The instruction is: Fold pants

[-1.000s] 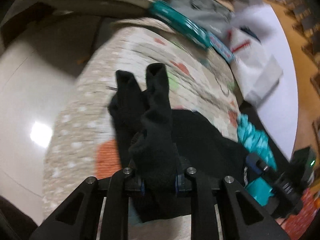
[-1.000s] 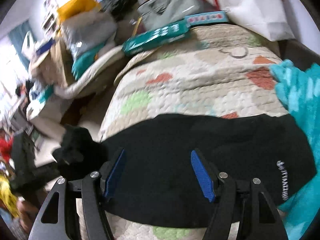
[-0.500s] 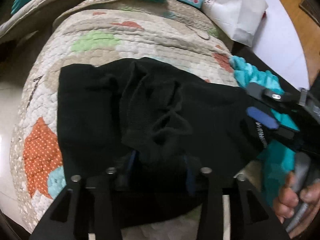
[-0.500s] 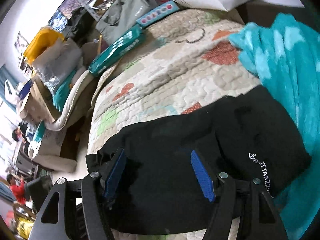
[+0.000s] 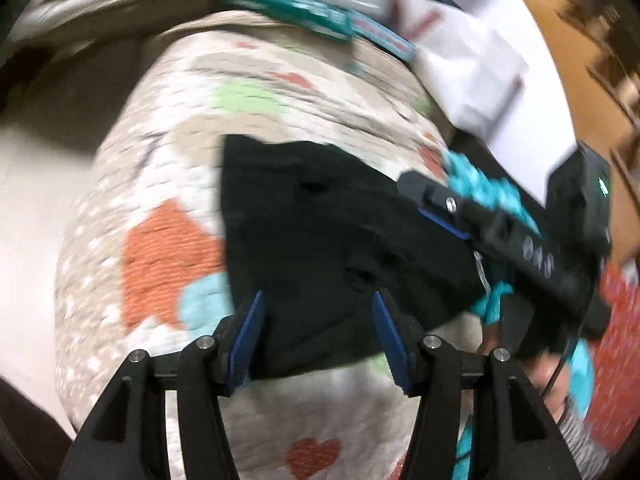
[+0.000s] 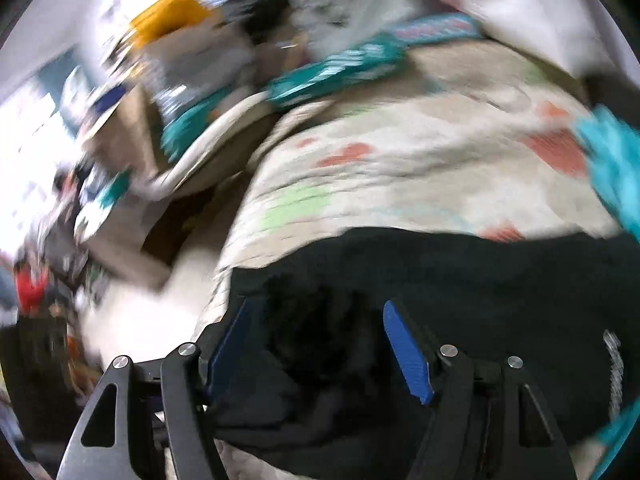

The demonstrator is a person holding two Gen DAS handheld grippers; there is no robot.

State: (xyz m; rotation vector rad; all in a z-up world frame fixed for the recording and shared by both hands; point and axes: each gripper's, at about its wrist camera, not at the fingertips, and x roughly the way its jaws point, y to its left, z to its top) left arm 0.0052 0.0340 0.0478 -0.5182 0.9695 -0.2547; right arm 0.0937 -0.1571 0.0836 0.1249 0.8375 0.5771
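We are looking at the black fabric pants (image 5: 320, 240), which are lying folded into a compact dark block on a quilted cream bedspread (image 5: 160, 184) patterned with orange, green and pale blue patches and small red hearts. Both views are smeared by motion blur, so fine detail is hard to read.

In the left wrist view, our left gripper (image 5: 318, 330), a black two-finger tool with blue pads, is opening its jaws over the near edge of the pants; the fabric is showing between the pads, but they are standing clear of it and are not pinching it. Further right in that view, our right gripper (image 5: 444, 220) is reaching over the right part of the pants from the side, with a fluffy turquoise blanket (image 5: 484, 188) lying just beyond it.

In the right wrist view, the right gripper (image 6: 316, 344) is hovering with its jaws spread wide above the left end of the pants (image 6: 460, 300); dark cloth is filling the gap between the pads, and nothing is being squeezed. White lettering on the pants (image 6: 614, 364) is showing near the right edge.

At the far end of the bedspread a long teal box (image 5: 288, 8) and a white paper bag (image 5: 476, 60) are resting, with a cluttered pile of things beyond them
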